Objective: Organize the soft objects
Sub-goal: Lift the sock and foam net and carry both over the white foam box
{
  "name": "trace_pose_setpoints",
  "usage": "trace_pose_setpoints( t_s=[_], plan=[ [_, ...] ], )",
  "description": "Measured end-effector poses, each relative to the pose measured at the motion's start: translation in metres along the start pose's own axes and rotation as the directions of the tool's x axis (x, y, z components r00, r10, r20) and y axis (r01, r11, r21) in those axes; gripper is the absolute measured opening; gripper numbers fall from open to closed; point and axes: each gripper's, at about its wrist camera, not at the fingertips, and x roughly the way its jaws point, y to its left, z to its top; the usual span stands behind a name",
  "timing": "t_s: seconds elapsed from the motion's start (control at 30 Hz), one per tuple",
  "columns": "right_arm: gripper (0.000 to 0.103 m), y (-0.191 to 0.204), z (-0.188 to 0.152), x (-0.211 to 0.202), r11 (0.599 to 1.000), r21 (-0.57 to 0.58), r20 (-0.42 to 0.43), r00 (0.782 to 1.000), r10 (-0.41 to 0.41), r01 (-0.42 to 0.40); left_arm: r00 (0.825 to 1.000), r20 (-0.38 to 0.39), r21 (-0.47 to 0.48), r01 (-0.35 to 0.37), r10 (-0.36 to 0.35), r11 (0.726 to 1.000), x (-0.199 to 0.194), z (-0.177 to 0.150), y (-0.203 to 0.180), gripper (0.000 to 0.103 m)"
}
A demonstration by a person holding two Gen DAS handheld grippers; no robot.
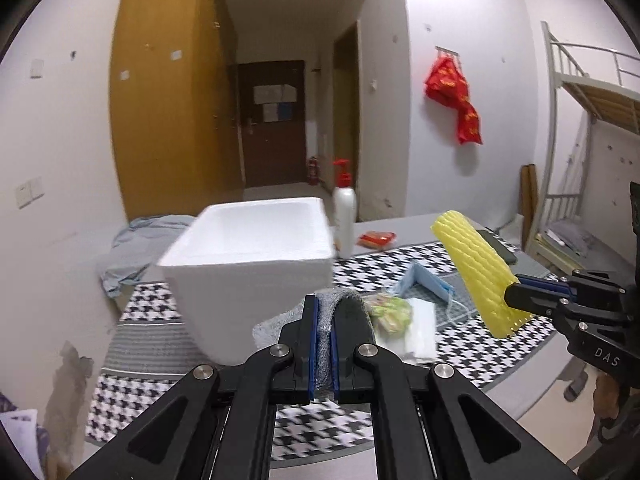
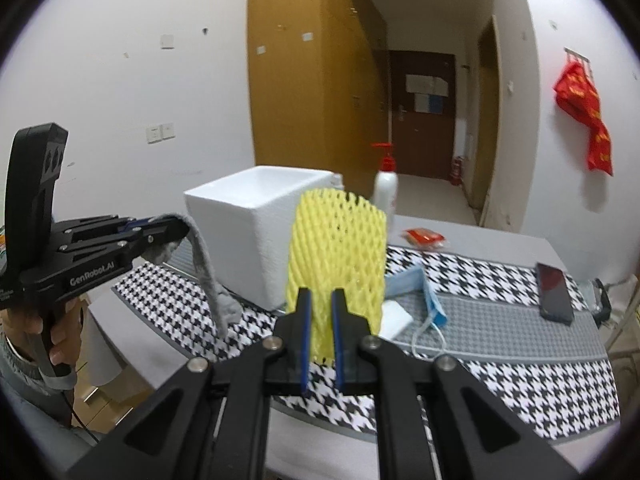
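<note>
My left gripper (image 1: 324, 312) is shut on a grey cloth (image 1: 325, 336) and holds it above the table; in the right wrist view the left gripper (image 2: 176, 230) has the cloth (image 2: 208, 272) hanging down to the mat. My right gripper (image 2: 320, 300) is shut on a yellow foam net sleeve (image 2: 338, 256), held upright above the table; it shows at the right in the left wrist view (image 1: 478, 272). A white foam box (image 1: 256, 256), open on top, stands just behind both grippers. A blue face mask (image 1: 424, 284), a white pack (image 1: 420, 328) and a green wrapper (image 1: 390, 312) lie on the mat.
A houndstooth mat (image 2: 500, 376) covers the table. A white pump bottle (image 2: 386, 184) with a red top stands behind the box, and a red packet (image 2: 426, 238) lies beside it. A phone (image 2: 554, 292) lies at the right. Light blue fabric (image 1: 132, 248) lies at the far left.
</note>
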Motion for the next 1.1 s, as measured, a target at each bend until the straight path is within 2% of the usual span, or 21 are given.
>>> trace_pose_setpoints(
  t_s=[0.3,0.73,1.1],
  plan=[
    [0.012,0.029,0.020,0.024,0.994,-0.071,-0.003,0.996,0.085,-0.085,0.995,0.016,-0.047,-0.095,0.096,0.994,-0.021,-0.003,0.036,0.005],
    [0.012,0.044,0.054,0.049,0.987,-0.110,-0.018,0.993,0.116,-0.117,0.991,0.021,-0.069,-0.130,0.132,0.989,-0.017,0.009,0.062,0.005],
    [0.012,0.051,0.105,0.081,0.983,-0.107,-0.029,0.989,0.147,-0.149,0.987,0.034,-0.092,-0.156,0.160,0.984,-0.007,0.014,0.084,0.005]
  ],
)
